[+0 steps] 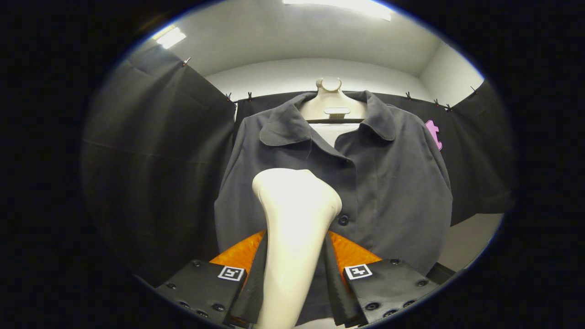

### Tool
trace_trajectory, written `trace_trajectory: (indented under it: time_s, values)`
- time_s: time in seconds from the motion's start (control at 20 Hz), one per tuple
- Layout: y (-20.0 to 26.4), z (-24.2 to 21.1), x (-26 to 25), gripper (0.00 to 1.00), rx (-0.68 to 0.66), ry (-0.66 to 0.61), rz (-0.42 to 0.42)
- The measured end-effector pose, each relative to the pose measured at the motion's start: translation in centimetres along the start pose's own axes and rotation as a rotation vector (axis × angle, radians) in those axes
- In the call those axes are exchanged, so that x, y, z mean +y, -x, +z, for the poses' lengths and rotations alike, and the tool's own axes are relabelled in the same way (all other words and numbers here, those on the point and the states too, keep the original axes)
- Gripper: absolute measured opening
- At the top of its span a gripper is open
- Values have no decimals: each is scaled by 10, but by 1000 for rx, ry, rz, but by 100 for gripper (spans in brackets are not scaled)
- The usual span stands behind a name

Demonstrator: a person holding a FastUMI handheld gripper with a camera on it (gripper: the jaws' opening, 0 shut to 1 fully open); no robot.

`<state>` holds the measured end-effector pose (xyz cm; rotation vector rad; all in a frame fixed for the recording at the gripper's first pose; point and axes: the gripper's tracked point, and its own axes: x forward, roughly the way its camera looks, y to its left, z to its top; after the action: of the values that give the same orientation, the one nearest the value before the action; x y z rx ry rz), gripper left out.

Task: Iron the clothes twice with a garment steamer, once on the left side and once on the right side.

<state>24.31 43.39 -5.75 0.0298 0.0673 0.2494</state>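
I had the gripper [292, 292] clamped on the cream-white plastic garment steamer [295, 219]: both fingers [249, 288] pressed against the sides of its narrow handle, which rose straight up between them. The steamer widened above the fingers into a rounded head, and that head stood in front of the dark grey button-front collared shirt [384, 183], over the side of its front panel that lay on my left, just beside the button placket. Whether the head actually touched the cloth, I could not tell from my view.

The shirt hung just beyond the fingers on a pale cream mannequin-style hanger form [332, 103] with a round knob at its top, the collar spread open around the neck. One dark button [343, 220] showed on the placket just beside the steamer head, on my right of it. Behind the garment hung the black cloth booth wall [155, 160], clipped along its upper edge, with a white wall and ceiling lights [171, 37] above it. A pale surface [470, 237] showed below the cloth, off past the shirt's far sleeve.
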Motion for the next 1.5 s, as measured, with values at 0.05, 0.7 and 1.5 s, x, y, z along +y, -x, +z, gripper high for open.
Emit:
trace_trajectory:
  time_s: [0.05, 0.7, 1.5]
  values:
    - [-4, 1, 1, 65, -1, 1, -1]
    - [-14, -5, 6, 65, -6, 29, -19]
    - [5, -60, -10, 65, 91, 16, -40]
